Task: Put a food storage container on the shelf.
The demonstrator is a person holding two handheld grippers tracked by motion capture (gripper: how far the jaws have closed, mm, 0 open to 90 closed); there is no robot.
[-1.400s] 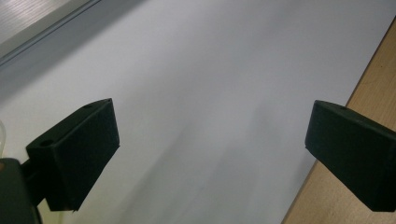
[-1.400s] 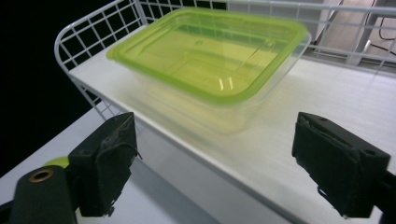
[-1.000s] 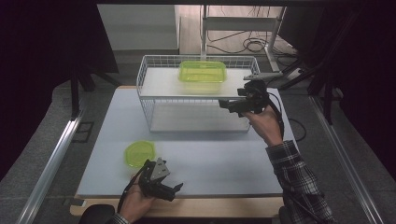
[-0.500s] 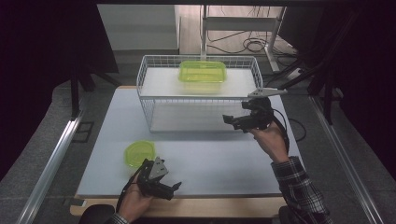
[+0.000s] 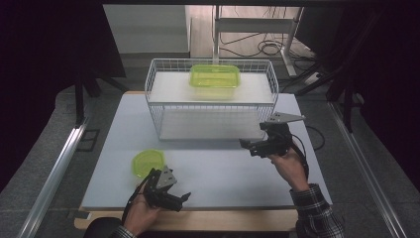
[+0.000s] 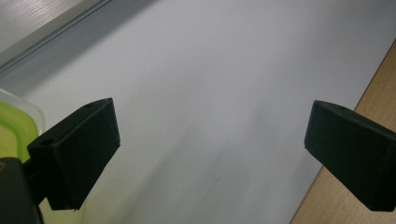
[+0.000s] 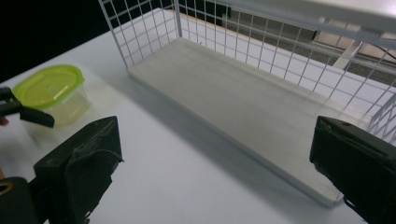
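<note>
The left gripper (image 6: 210, 154) has its two black jaws set wide apart, with nothing between them. Below them lies the pale grey top of the bench (image 6: 224, 70), bare and smooth. A green-lidded clear container (image 6: 16, 121) sits just beside the left-hand jaw at the picture's edge. A strip of bare wood (image 6: 373, 88) borders the grey top at the right.

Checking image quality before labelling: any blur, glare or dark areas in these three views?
High view: surroundings nearly black, white table evenly lit, soft overall. Left gripper view: table surface smeared and featureless, the lidded container cut off at the frame edge. Right gripper view: wire rack fairly sharp, round container softer, top left corner dark; no strong glare.
</note>
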